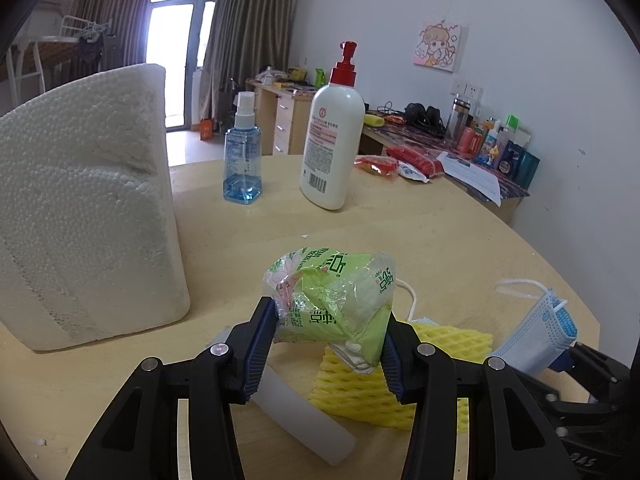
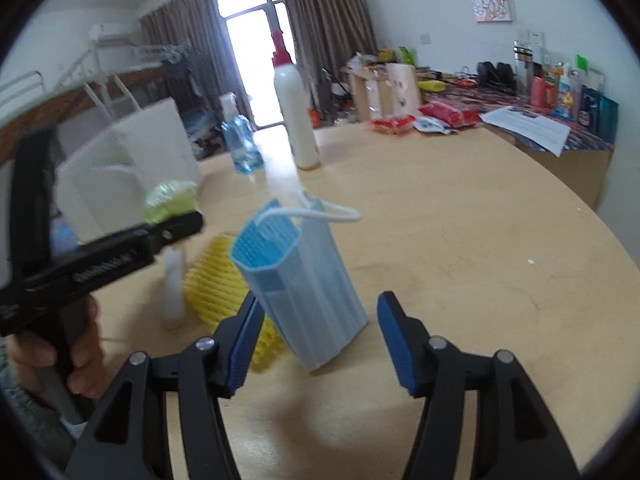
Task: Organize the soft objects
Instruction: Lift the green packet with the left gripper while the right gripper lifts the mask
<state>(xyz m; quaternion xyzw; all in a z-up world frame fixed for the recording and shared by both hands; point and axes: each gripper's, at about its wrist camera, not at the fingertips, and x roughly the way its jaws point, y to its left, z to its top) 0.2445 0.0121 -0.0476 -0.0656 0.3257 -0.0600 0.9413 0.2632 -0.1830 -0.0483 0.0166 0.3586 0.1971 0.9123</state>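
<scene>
My left gripper (image 1: 330, 314) is shut on a crumpled green tissue pack (image 1: 336, 292) and holds it just above the table. Under it lie a yellow foam net (image 1: 360, 396) and a white tube (image 1: 304, 420). In the right wrist view a folded blue face mask (image 2: 304, 280) stands tilted between the jaws of my right gripper (image 2: 320, 304). Those jaws are open: the mask leans near the left finger and a wide gap separates it from the right finger (image 2: 394, 332). The mask (image 1: 536, 340) also shows at the right of the left wrist view.
A white styrofoam block (image 1: 88, 208) stands at the left of the round wooden table (image 1: 440, 240). A blue spray bottle (image 1: 243, 160) and a white lotion bottle (image 1: 332, 136) stand at the back. Red packets (image 1: 416, 160) lie at the far edge. A hand (image 2: 80, 360) holds the left gripper.
</scene>
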